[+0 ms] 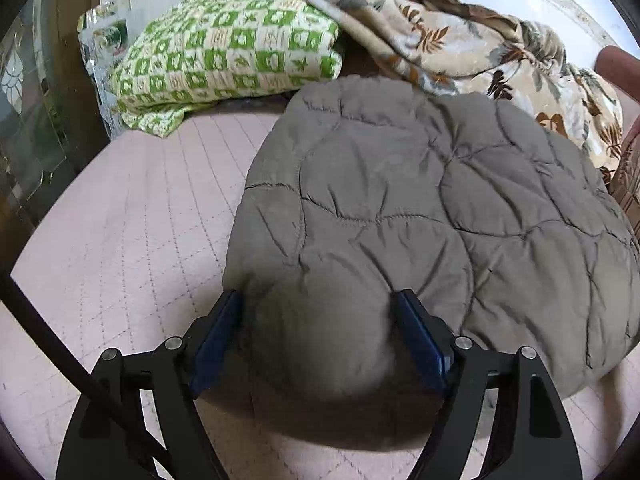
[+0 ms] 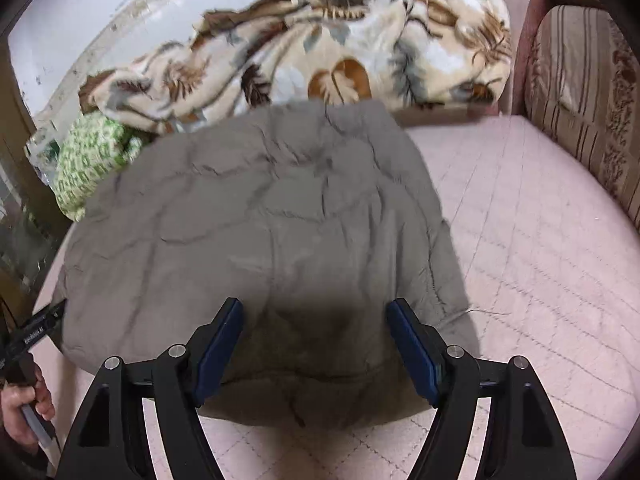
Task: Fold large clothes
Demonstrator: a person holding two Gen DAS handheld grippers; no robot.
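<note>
In the left wrist view, a grey quilted jacket [image 1: 420, 208] lay folded into a thick bundle across the centre and right of the frame, on a pink quilted bed cover [image 1: 132, 220]. The left gripper [image 1: 320, 344] stood at the bottom centre with its 2 blue pads [image 1: 216, 344] spread wide, a puffy near edge of the jacket bulging up between them. The fabric filled the gap and appeared to touch both pads, but whether it was clamped or the jaws merely straddled it could not be told. At the upper left sat a green-and-cream checked cushion [image 1: 224, 48], and a beige leaf-print blanket [image 1: 460, 36] was heaped along the top and upper right, just behind the jacket.

In the right wrist view, the same jacket [image 2: 260, 216] filled the centre and left, blurred. The right gripper [image 2: 316, 348] sat at the bottom centre, its jaws wide apart over the jacket's near edge; the pads [image 2: 412, 348] showed fabric between them, and a firm grip could not be confirmed. At the lower left edge, a person's hand [image 2: 24, 408] held the handle of the other gripper [image 2: 40, 326], whose black tip met the jacket's left border. The leaf-print blanket [image 2: 320, 52] ran across the top, the green cushion [image 2: 92, 160] peeked out at the left, and a striped sofa arm [image 2: 588, 92] rose at the upper right beside the pink cover [image 2: 540, 240].
</note>
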